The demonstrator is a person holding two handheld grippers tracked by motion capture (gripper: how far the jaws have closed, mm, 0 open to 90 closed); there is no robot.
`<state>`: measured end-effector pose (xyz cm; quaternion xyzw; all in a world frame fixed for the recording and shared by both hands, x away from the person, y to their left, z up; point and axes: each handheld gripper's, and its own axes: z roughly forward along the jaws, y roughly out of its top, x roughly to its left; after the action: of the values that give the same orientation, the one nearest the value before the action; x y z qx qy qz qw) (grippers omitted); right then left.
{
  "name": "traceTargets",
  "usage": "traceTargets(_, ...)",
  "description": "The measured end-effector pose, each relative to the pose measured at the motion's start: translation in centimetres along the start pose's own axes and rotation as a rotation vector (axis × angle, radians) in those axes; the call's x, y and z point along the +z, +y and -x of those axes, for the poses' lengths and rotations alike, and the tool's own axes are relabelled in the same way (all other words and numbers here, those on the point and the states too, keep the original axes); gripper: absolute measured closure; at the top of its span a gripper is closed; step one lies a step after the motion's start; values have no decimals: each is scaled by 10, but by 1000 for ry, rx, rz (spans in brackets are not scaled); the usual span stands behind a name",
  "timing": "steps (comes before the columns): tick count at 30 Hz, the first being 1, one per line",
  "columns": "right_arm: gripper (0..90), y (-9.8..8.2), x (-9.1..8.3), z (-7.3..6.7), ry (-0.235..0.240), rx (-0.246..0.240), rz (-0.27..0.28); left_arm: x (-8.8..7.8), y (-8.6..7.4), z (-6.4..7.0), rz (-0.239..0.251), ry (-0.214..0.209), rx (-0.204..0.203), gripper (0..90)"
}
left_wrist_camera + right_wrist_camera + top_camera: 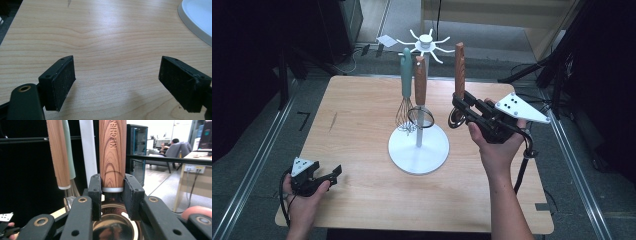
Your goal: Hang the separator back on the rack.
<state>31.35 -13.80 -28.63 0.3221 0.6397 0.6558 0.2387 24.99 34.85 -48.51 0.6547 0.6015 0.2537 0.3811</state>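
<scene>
A white utensil stand (418,150) with a round base and a spoked hook crown (426,44) sits mid-table. A teal-handled whisk (406,75) and a wood-handled utensil (420,80) hang from it. Right of the stand, my right gripper (458,102) is shut on a second wood-handled utensil (459,70), held upright. In the right gripper view the jaws (113,192) clamp the handle (112,152) just above its shiny round metal head (115,222). My left gripper (336,172) rests at the table's front left, open (117,80) with only bare wood between the pads.
The wooden table (362,110) has bare room on its left half and along the front. The stand's base edge (197,17) lies at the far right in the left gripper view. Dark frames and rails flank the table; the stand's pole (87,150) rises near the held handle.
</scene>
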Motion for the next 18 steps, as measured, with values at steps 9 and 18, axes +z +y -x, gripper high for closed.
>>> traceTargets(9,716,1,7,3,51,29,-15,0,0,0,0,-1,0,143)
traceTargets(18,716,2,11,5,96,64,-35,0,0,0,0,-1,0,143)
